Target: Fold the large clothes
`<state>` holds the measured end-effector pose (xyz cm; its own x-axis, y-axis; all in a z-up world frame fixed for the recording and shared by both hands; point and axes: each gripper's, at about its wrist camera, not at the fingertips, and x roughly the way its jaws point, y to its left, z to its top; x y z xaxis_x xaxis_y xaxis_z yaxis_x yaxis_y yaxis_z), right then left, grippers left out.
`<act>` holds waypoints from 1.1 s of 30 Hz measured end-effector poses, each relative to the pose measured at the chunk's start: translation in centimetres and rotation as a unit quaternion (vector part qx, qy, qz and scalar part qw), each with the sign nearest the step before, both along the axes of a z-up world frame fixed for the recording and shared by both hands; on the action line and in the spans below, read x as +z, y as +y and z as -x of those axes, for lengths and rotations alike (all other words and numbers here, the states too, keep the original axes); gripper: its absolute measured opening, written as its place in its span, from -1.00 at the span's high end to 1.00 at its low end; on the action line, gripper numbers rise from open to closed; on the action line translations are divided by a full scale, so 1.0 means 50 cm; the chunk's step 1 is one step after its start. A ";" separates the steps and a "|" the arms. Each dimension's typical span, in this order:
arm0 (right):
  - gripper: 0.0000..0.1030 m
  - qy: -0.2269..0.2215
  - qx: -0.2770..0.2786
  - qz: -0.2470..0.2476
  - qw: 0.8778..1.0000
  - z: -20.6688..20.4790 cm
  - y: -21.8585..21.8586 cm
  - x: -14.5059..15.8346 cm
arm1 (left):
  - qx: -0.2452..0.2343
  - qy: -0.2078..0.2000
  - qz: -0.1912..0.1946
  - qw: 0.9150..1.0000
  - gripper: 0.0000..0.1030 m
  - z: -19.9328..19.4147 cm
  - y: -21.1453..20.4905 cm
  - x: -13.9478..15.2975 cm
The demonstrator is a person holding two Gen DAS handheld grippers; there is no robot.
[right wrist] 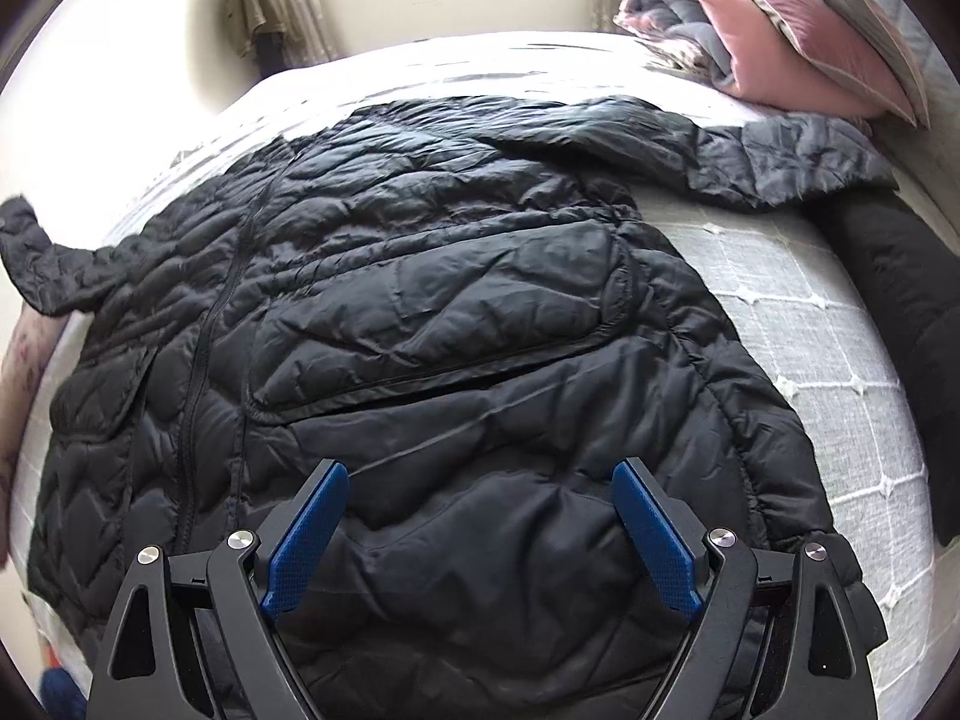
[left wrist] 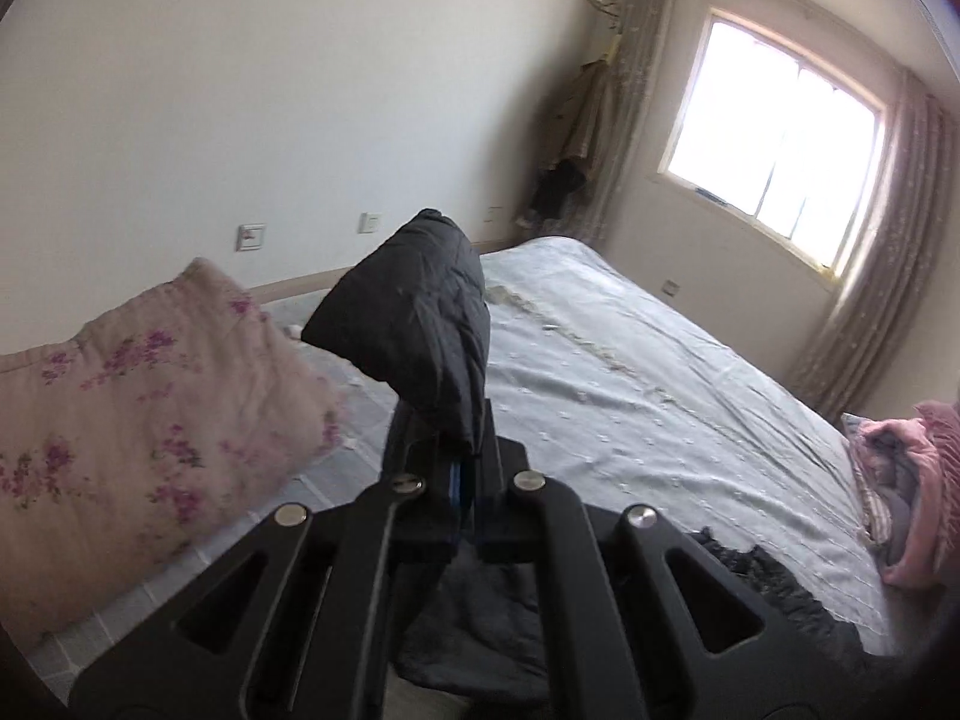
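Note:
A black quilted puffer jacket (right wrist: 432, 312) lies spread front-up on the bed (right wrist: 810, 324), zipper running down its left part, one sleeve (right wrist: 750, 156) stretched to the right. My right gripper (right wrist: 480, 516) is open, its blue pads (right wrist: 309, 531) wide apart just above the jacket's lower hem. My left gripper (left wrist: 465, 456) is shut on the jacket's other sleeve (left wrist: 420, 312), whose cuff end stands up above the fingers, lifted over the bed (left wrist: 630, 372). That raised sleeve end shows at the left edge of the right wrist view (right wrist: 36, 264).
A floral pink pillow (left wrist: 132, 420) lies at the left side of the bed. Folded pink and grey bedding (right wrist: 780, 36) sits at the far right corner. A wall, a window (left wrist: 774, 144) and curtains lie beyond the bed.

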<state>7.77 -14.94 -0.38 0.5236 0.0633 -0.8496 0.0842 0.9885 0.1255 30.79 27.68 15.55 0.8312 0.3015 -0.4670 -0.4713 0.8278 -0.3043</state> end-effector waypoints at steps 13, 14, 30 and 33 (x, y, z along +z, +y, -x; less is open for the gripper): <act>-0.76 -0.002 -0.032 -0.031 0.999 0.008 -0.044 0.016 | -0.229 -0.001 0.003 0.973 0.91 -0.110 -0.531 -0.082; -0.76 -0.002 -0.034 -0.032 0.999 0.007 -0.048 0.016 | -0.235 0.010 0.006 0.972 0.91 -0.120 -0.547 -0.106; -0.76 0.011 -0.055 -0.074 0.996 0.013 -0.085 0.016 | -0.328 0.190 -0.041 0.925 0.08 -0.144 -0.718 -0.338; -0.76 0.014 -0.050 -0.066 0.996 0.012 -0.082 0.014 | -0.322 0.169 -0.021 0.931 -0.03 -0.098 -0.684 -0.305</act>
<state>7.18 -19.05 0.34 0.5090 0.1251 -0.8516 0.1858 0.9501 0.2507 35.67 -6.53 0.32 0.6540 -0.1843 -0.7337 0.0632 0.9798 -0.1899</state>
